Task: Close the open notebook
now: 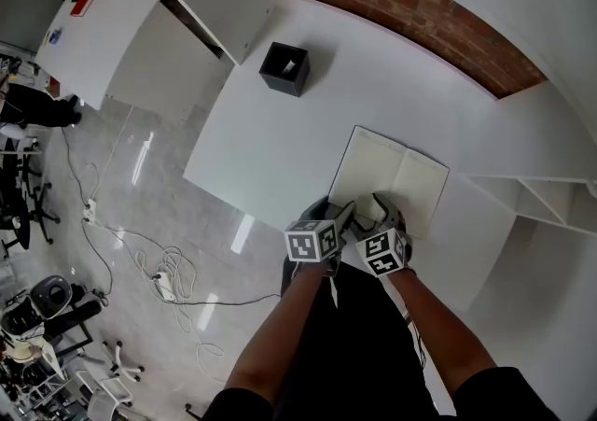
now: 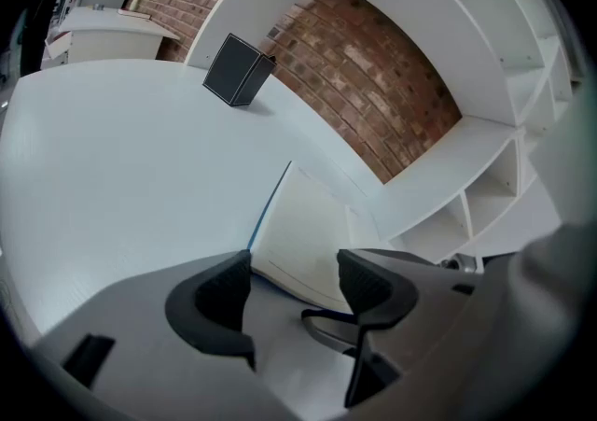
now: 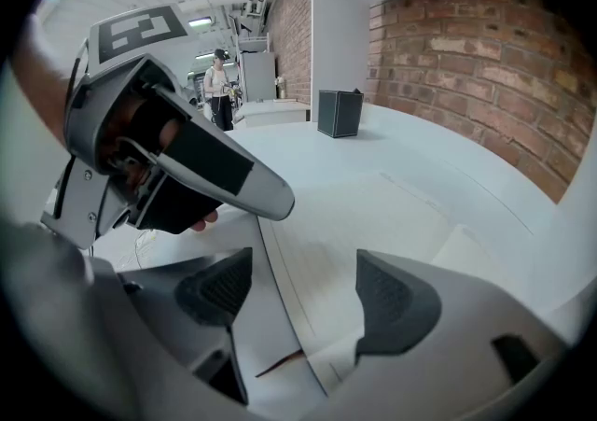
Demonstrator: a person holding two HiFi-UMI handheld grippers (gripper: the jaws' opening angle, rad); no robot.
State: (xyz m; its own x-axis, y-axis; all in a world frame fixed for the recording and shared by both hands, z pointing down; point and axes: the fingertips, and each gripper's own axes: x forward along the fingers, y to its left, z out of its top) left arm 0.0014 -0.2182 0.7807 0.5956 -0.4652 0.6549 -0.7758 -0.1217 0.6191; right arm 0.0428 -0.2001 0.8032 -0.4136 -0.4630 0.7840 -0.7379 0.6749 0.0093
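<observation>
The head view looks steeply down from above on the white surface (image 1: 270,158) and the open notebook (image 1: 392,176). Each gripper view sits low and close at the notebook's near edge, facing far towards the brick wall (image 2: 373,92). All three share the notebook and the black box (image 1: 284,69).

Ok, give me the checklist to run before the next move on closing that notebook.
1. The notebook lies open and flat on the table: ok.
2. The left tool has its jaws apart, with the notebook's near left corner just ahead of them: ok.
3. The right tool has its jaws apart over the near edge of the pages: ok.
4. A cover or page edge is gripped: not ok, neither tool presses on anything.
5. Nothing lies on the pages to block the fold: ok; the black box stands far back.
6. The tools are clear of each other: cannot tell, they sit very close side by side.
</observation>
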